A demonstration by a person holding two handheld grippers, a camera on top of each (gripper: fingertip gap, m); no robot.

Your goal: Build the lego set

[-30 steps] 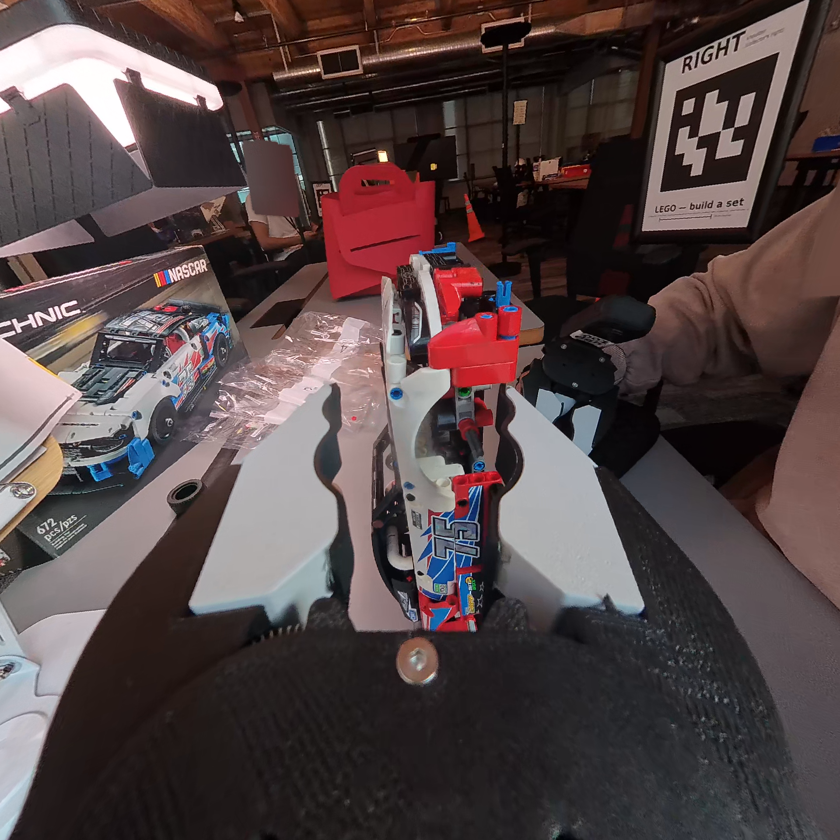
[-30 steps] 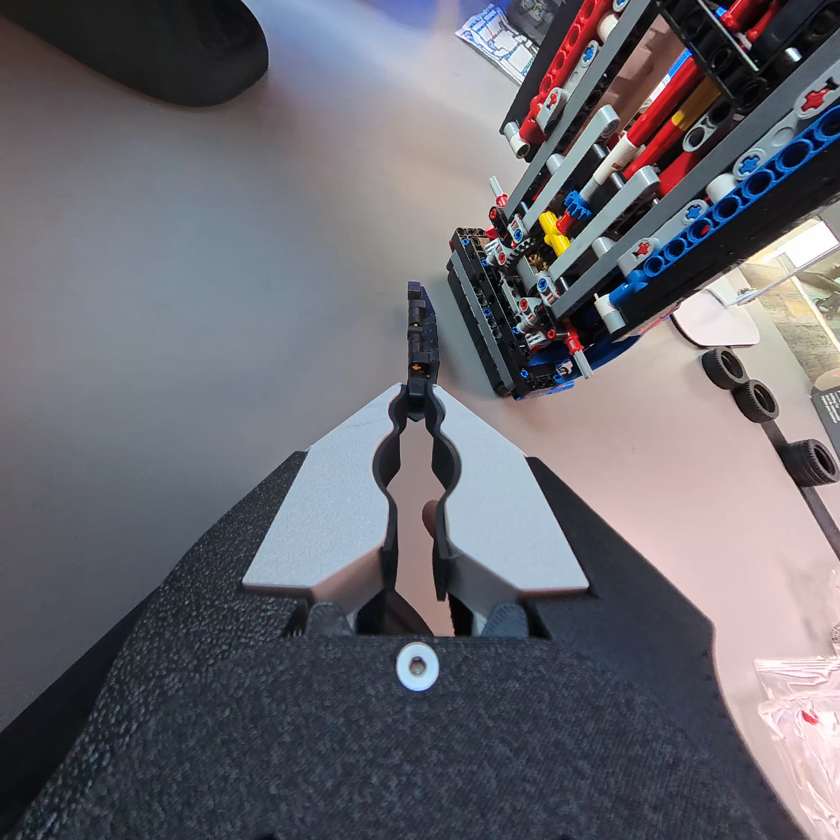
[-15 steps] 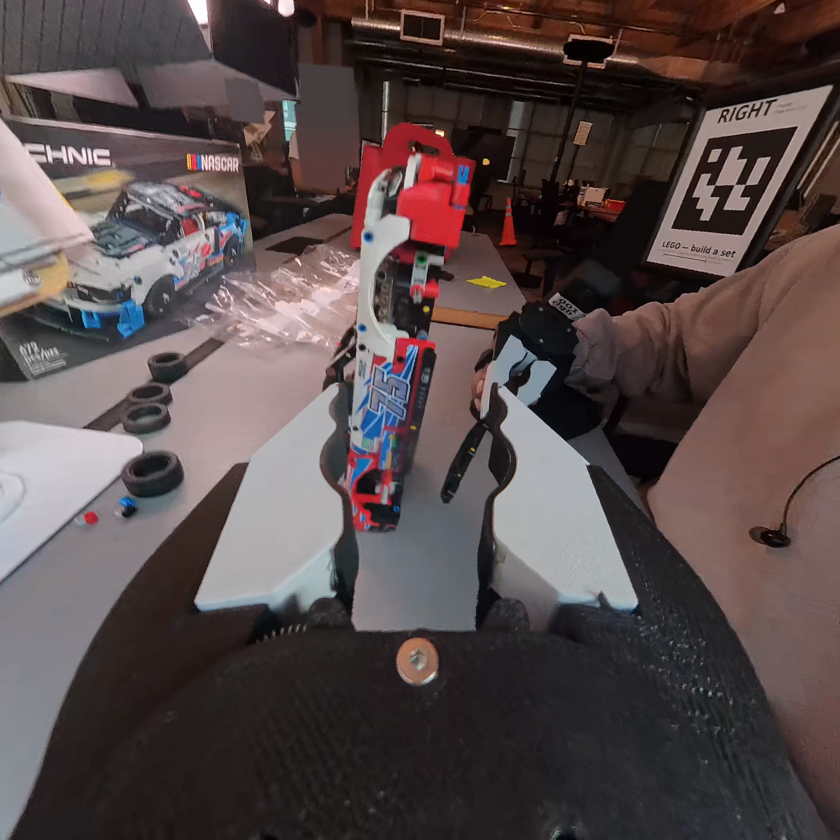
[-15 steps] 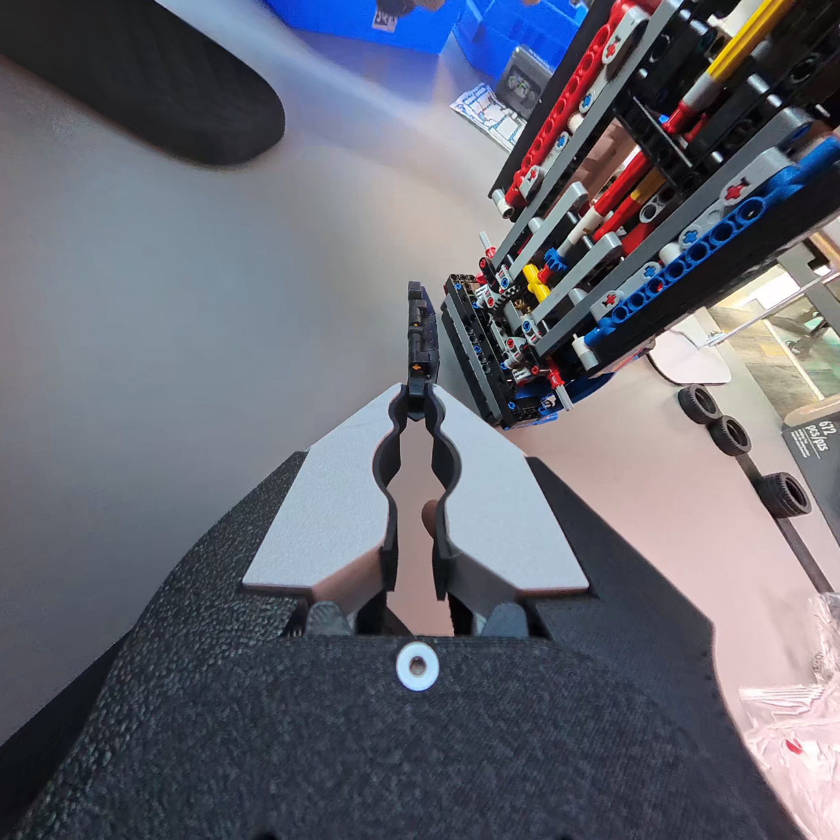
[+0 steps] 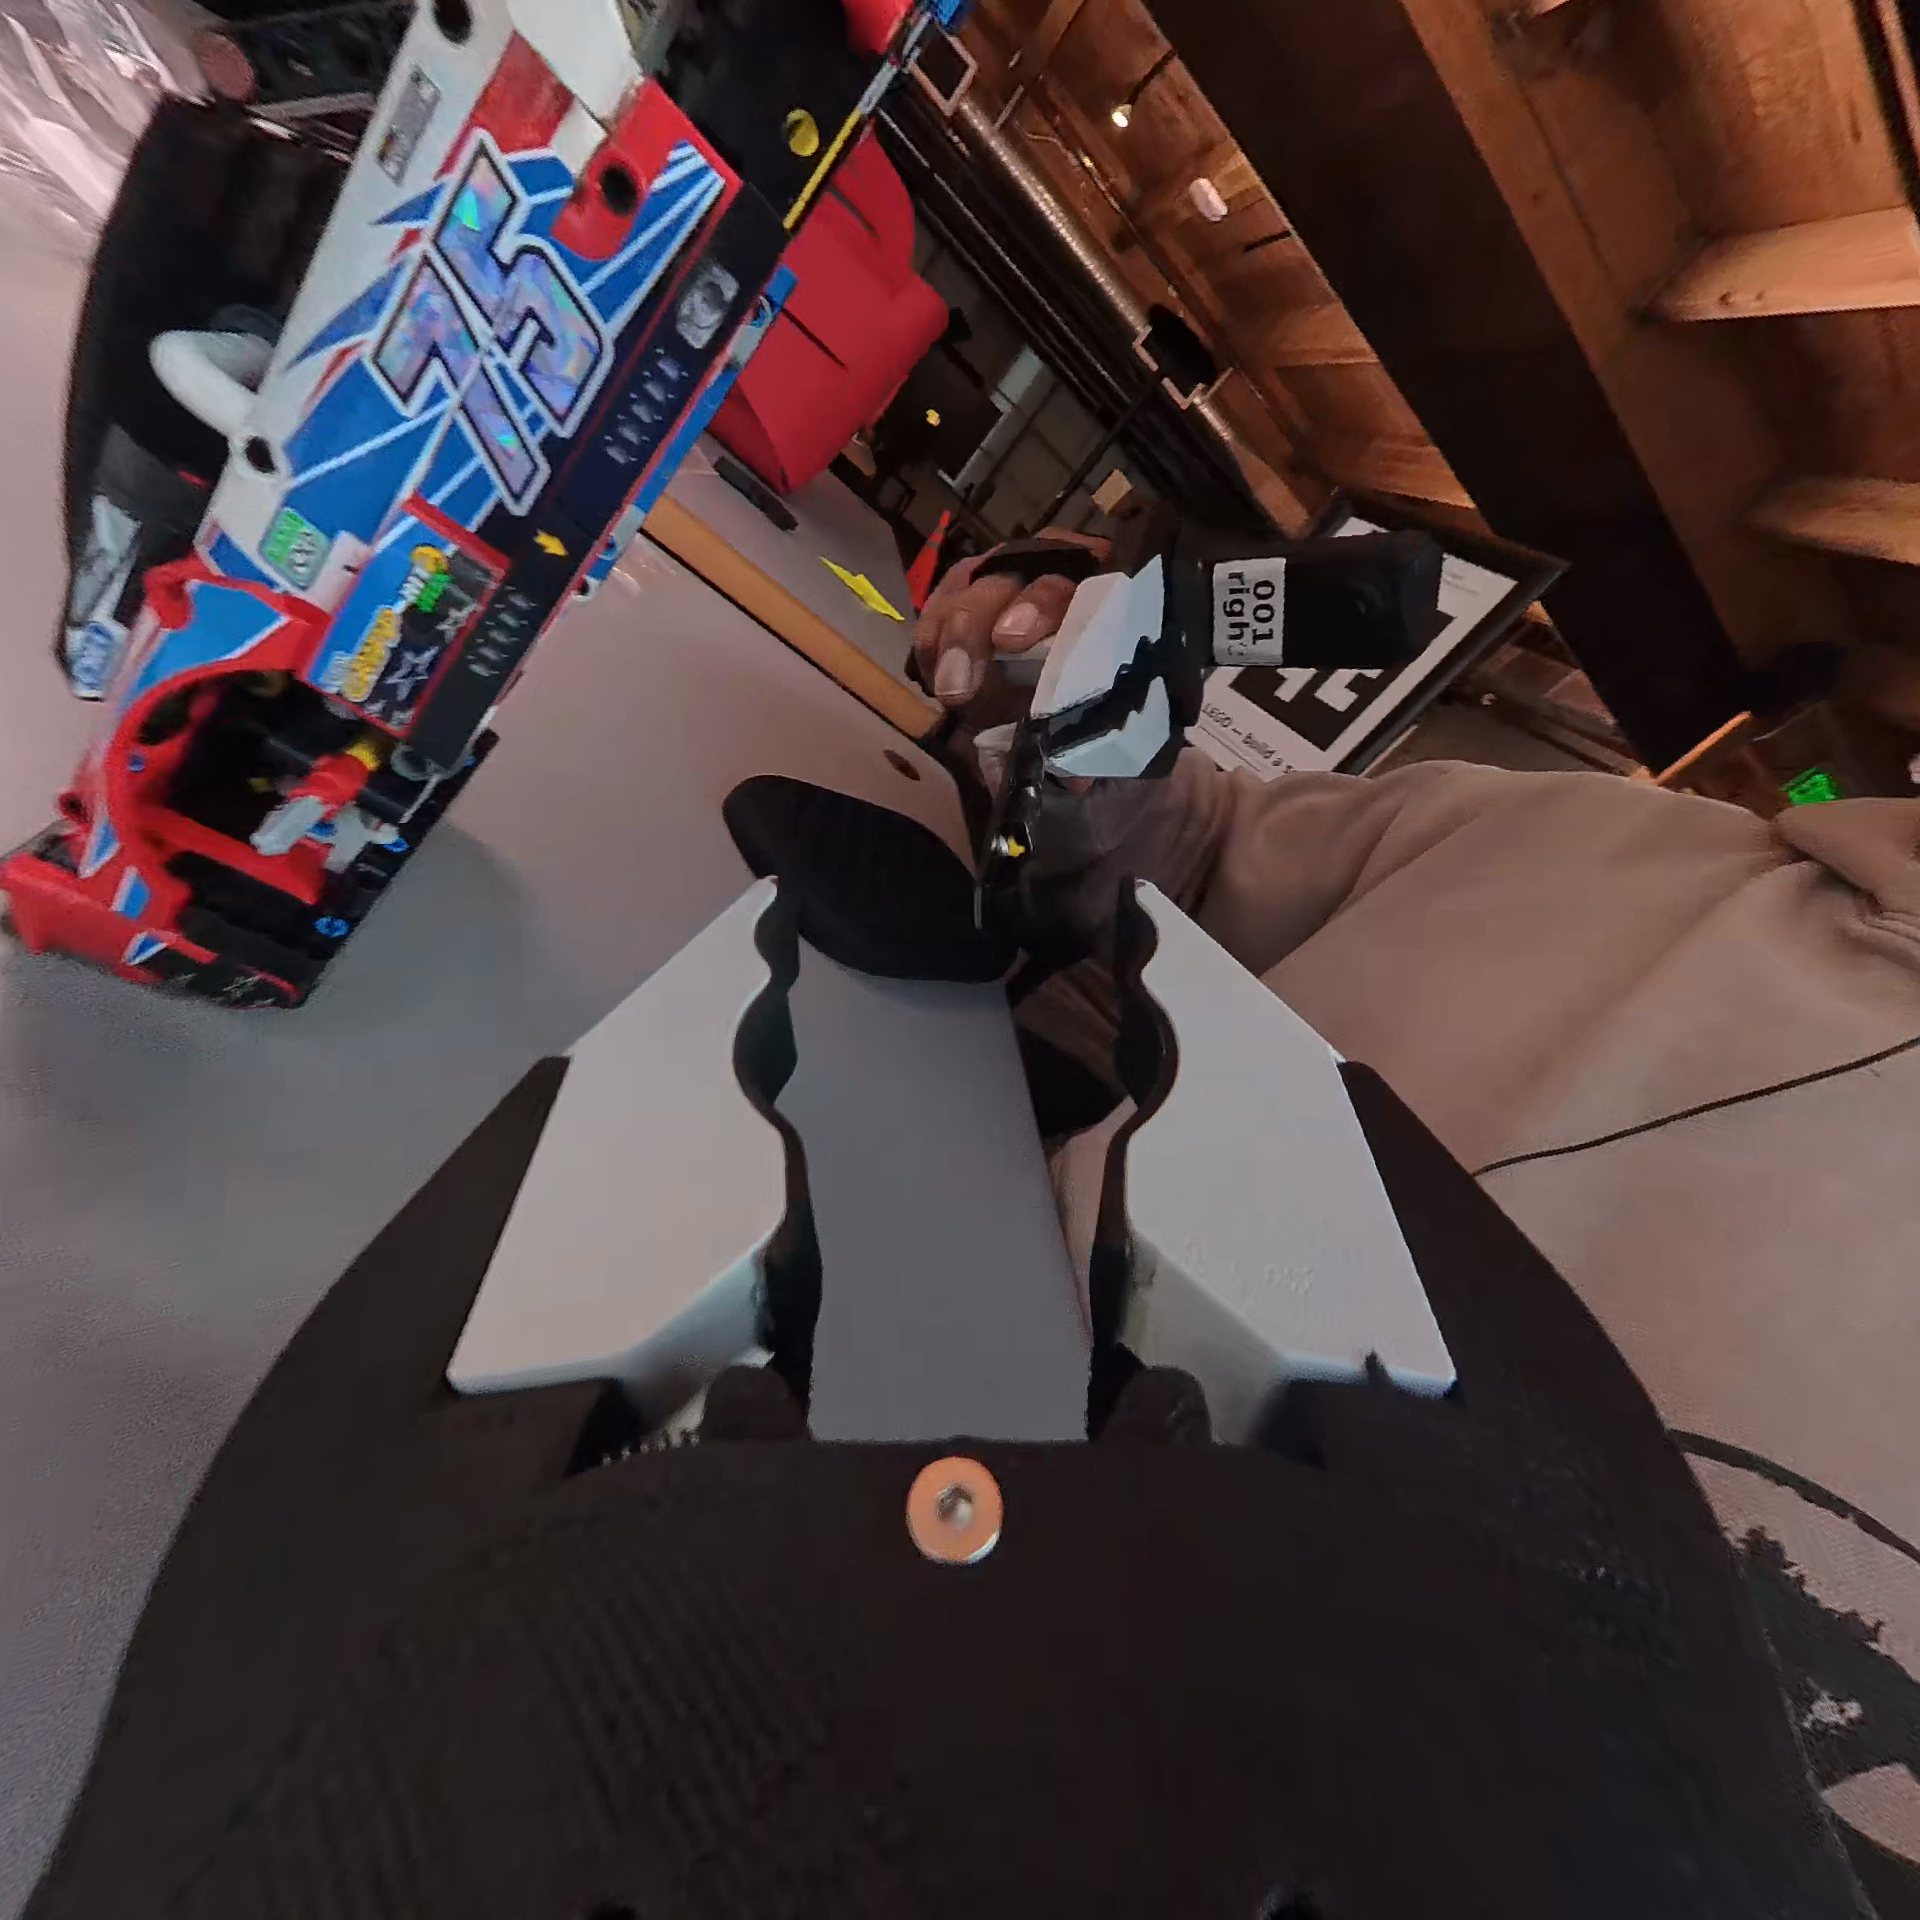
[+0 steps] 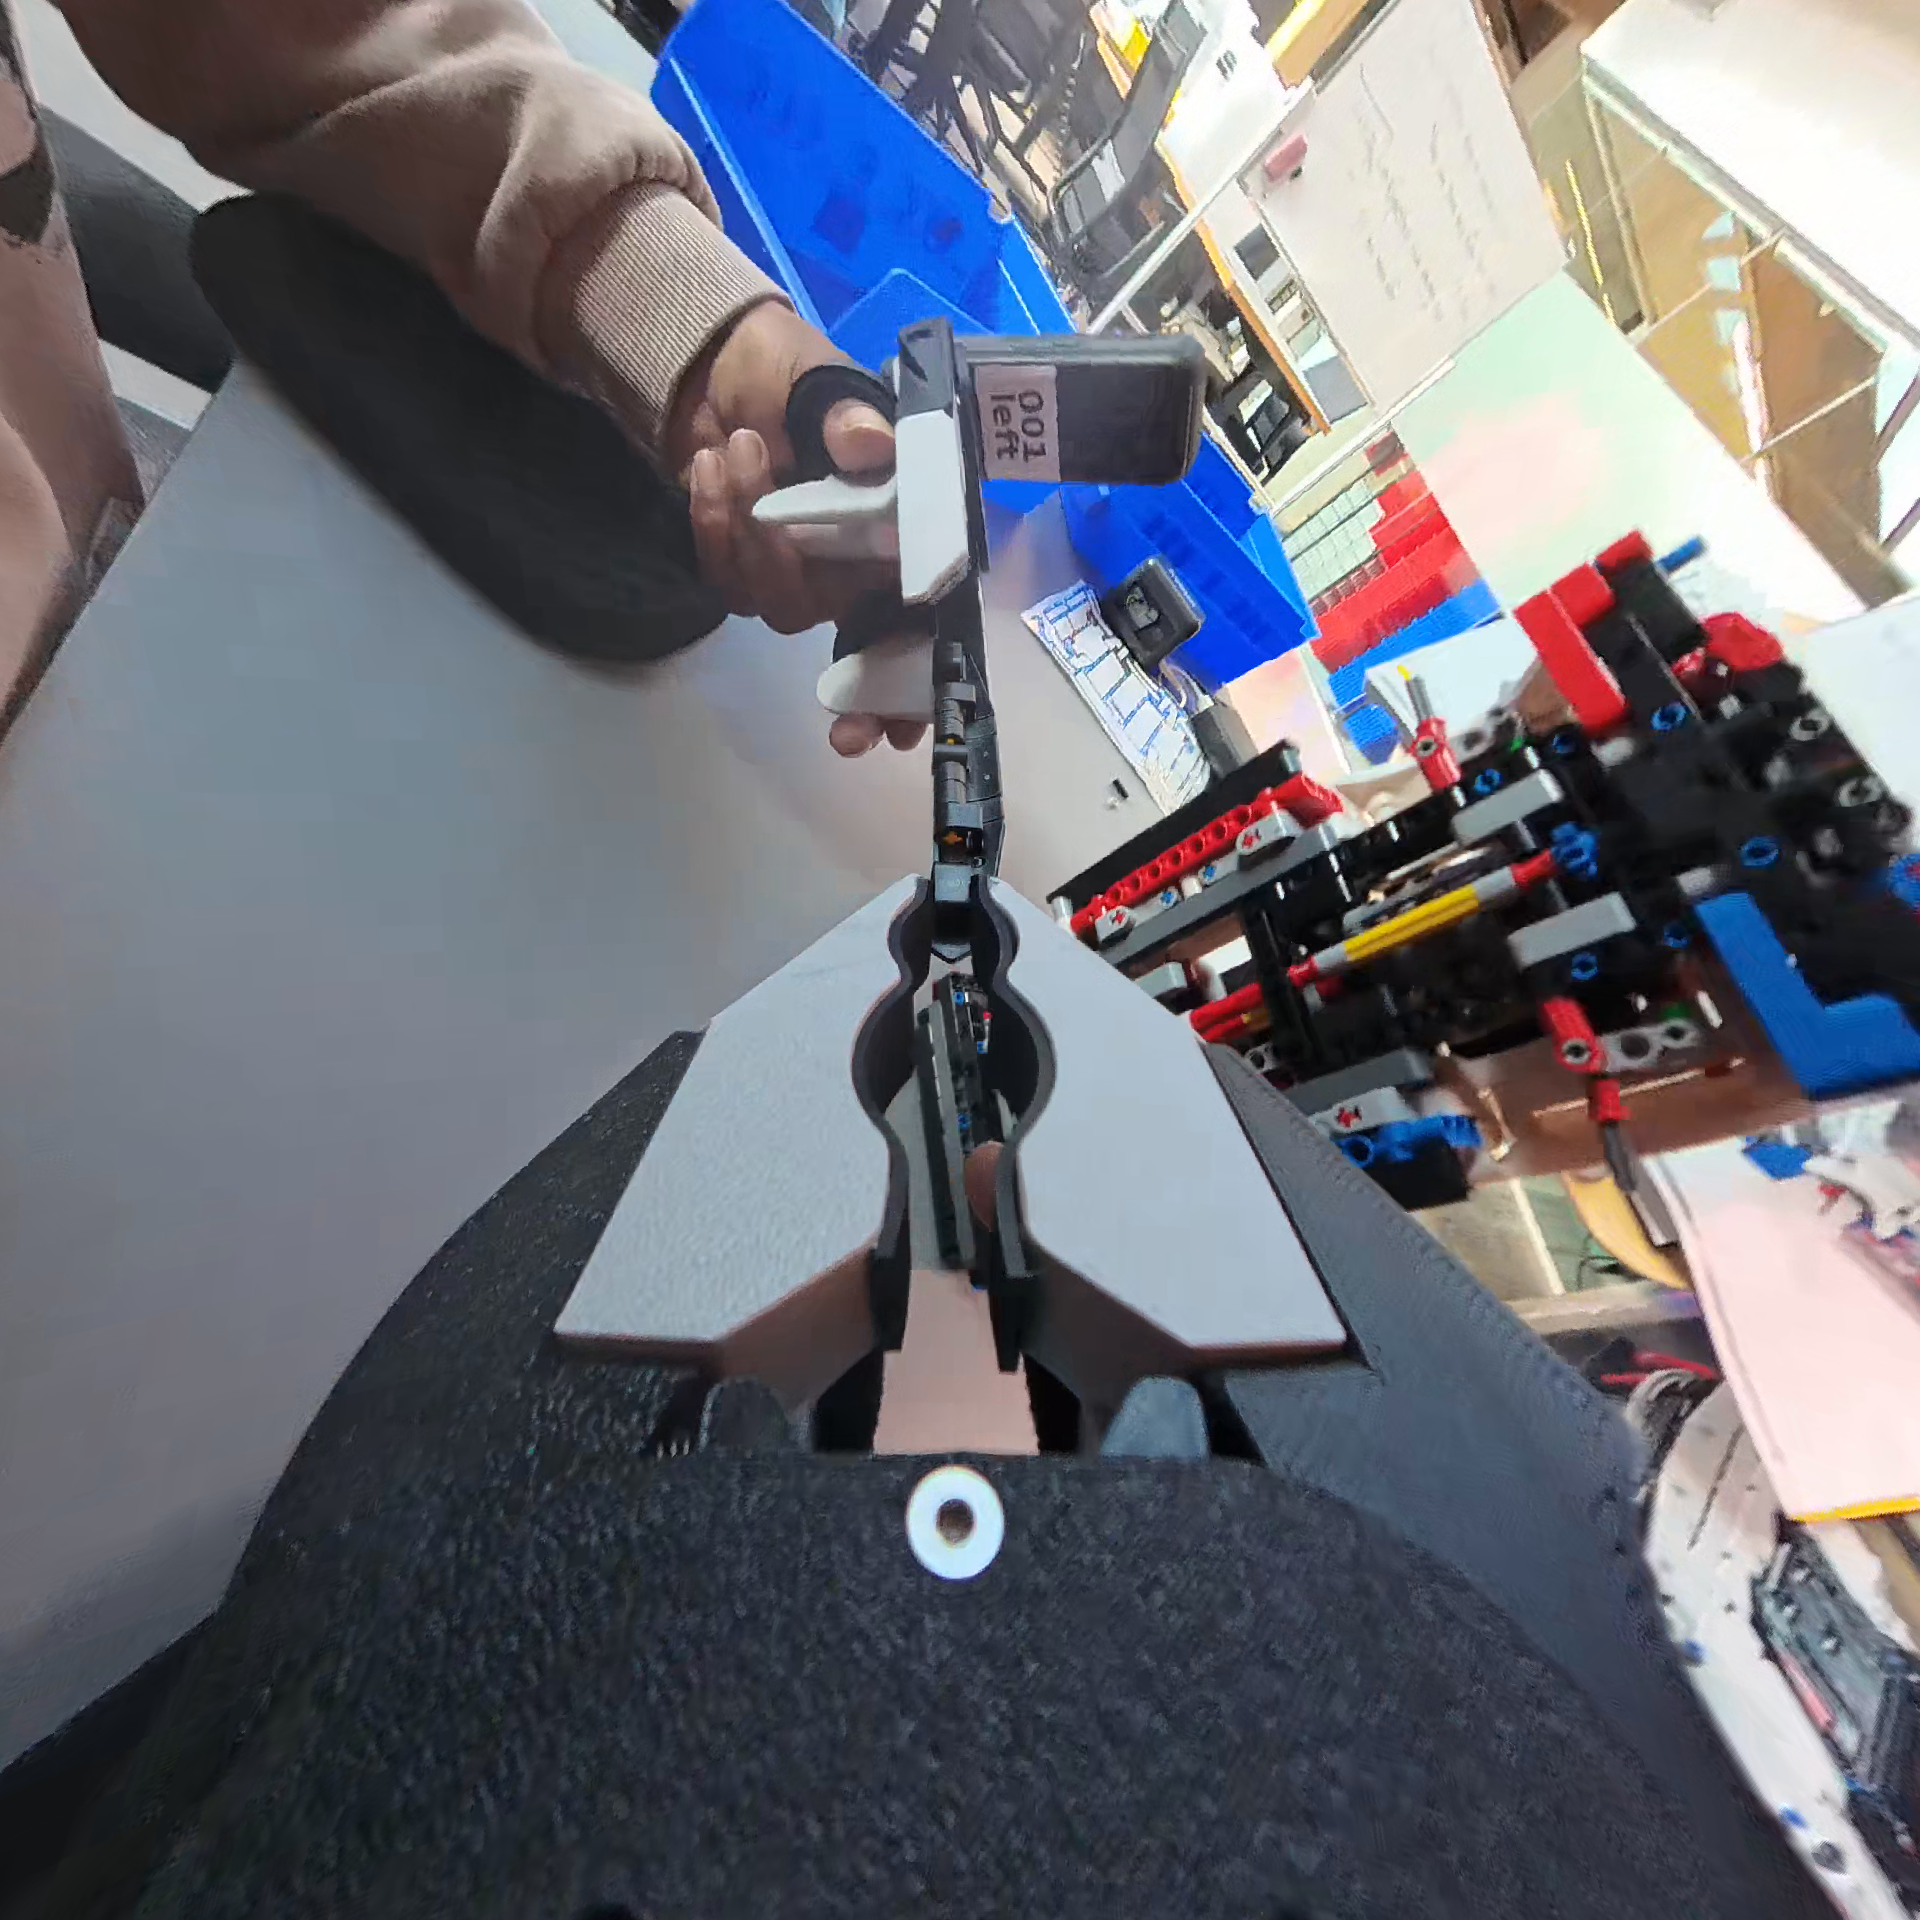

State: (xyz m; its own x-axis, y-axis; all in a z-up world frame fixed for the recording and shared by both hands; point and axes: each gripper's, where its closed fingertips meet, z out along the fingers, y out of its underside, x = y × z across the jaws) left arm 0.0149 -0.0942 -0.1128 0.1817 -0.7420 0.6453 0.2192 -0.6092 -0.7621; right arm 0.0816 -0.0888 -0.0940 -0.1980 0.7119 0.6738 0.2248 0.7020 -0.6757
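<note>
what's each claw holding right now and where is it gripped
Right claw pinches a slim black Lego piece by its near end. Left claw is open, holding nothing.

The left gripper [image 5: 951, 935] has let go of the car model [image 5: 395, 499], jaws now empty.

Blue bins [image 6: 894, 218] stand behind the grey table [image 6: 260, 790], near a red bag [image 5: 842, 343].

Lego car [image 5: 343, 499] top cut off; slim black piece's [image 6: 961, 821] far end behind left claw [image 6: 935, 509].
</note>
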